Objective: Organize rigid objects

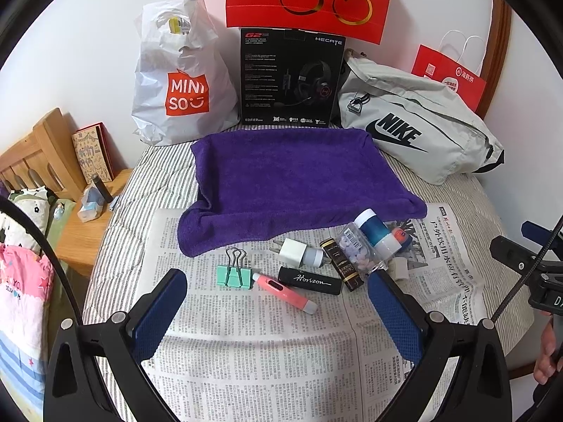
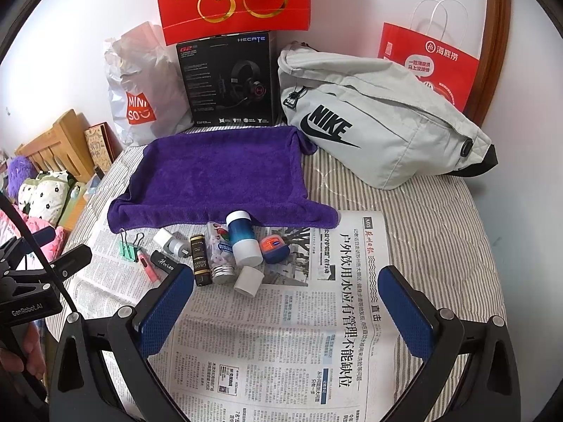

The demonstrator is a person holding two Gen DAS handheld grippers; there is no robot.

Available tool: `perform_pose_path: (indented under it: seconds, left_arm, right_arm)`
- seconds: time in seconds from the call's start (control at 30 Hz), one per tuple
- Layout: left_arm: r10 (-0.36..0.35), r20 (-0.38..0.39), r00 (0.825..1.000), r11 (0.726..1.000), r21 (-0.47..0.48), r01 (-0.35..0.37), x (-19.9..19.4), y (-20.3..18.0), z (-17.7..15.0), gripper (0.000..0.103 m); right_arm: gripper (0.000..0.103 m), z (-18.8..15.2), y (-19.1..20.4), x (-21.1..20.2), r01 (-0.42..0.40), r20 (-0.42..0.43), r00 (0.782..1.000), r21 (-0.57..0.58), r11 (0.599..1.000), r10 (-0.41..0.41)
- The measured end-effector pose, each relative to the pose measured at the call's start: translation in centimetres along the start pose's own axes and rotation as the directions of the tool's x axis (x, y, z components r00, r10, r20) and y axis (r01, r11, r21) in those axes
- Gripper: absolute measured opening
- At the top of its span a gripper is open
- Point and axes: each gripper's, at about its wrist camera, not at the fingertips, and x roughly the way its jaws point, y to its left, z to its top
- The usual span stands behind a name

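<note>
left gripper (image 1: 278,302): blue mesh-textured pads on black arms, jaws released, nothing between them, above newsprint. right gripper (image 2: 285,299): same build, jaws released and empty. newspaper (image 1: 246,344): flat printed sheet over a striped quilted cover (image 1: 116,246). purple towel (image 1: 292,179): plush terry rectangle at the far edge of the paper. row on the paper just near the towel, left to right: mint binder clip (image 1: 233,273) with wire handles; pink tube (image 1: 284,292), slim; black cylinder (image 1: 309,280), matte, lying flat; white plug adapter (image 1: 295,251), boxy; dark slim box (image 1: 342,263); clear pill bottle (image 1: 359,250), lying down; blue-white jar (image 1: 375,232), upright; white cap (image 2: 249,280), loose, nearest.
</note>
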Motion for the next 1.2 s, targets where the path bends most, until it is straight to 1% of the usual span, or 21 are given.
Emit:
perform_pose_path:
  seconds: [1.2]
  left_arm:
    - [0.006, -0.012, 1.000, 1.000, 0.007, -0.006, 0.04, 0.06, -0.33, 0.103]
  right_arm:
    - [0.103, -0.30, 0.02, 0.13, 0.004, -0.008, 1.000, -0.003, 1.000, -0.004]
